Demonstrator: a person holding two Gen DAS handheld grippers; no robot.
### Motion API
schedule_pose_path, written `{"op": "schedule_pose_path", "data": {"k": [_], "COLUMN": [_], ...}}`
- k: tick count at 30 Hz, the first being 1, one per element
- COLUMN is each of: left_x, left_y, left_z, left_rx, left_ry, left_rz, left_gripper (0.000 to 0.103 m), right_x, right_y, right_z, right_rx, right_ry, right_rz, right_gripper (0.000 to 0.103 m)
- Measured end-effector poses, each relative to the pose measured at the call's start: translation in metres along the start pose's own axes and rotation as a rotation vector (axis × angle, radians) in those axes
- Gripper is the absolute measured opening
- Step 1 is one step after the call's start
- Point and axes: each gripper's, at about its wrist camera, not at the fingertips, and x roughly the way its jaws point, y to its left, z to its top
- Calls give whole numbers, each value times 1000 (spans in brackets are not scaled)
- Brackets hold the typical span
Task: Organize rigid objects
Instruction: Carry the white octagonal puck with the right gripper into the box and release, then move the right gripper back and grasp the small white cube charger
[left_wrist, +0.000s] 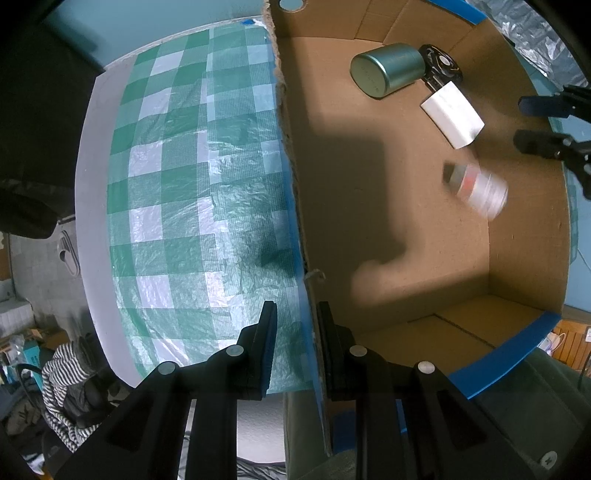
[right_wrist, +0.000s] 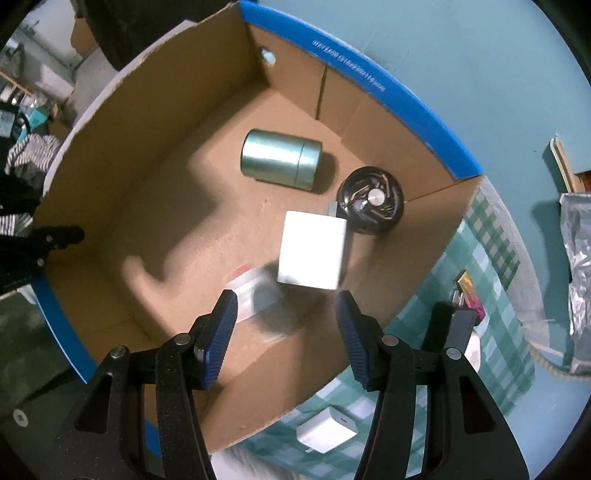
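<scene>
A cardboard box (left_wrist: 406, 229) with blue-taped rims stands on the checked cloth. My left gripper (left_wrist: 297, 332) is shut on the box's near wall, one finger on each side of it. In the box lie a green metal tin (left_wrist: 388, 68) on its side, a black round object (left_wrist: 443, 66) and a white block (left_wrist: 452, 114). A small jar (left_wrist: 476, 188) with a dark cap and a red label shows blurred on the box floor. My right gripper (right_wrist: 284, 314) hangs open over the box, with the blurred jar (right_wrist: 251, 295) below it and untouched.
Outside the box, on the green checked cloth (left_wrist: 177, 206), lie a white charger (right_wrist: 327, 430) and a small colourful item (right_wrist: 467, 291). A crinkled foil bag (right_wrist: 580, 266) sits at the far right. Striped clothing (left_wrist: 66, 384) lies below the table edge.
</scene>
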Motion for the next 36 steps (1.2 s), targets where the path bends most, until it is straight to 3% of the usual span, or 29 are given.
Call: {"op": "schedule_pose_path", "data": {"k": [3,18,36], "left_x": [0,-1,-3], "left_y": [0,-2,-6], "left_z": [0,1,5], "left_rx": [1,3,19], "left_ry": [0,0,3], "left_rz": [4,2,6], "left_gripper": [21,21,21], "right_x": [-7,-42,-54], "right_y": [-4,-15,-53], "right_z": [0,-14,-68], "right_rx": [20,127,370], "right_ry": [-9,-76,-83], "right_rz": [-3,9,25], "right_gripper": [61,65,66]}}
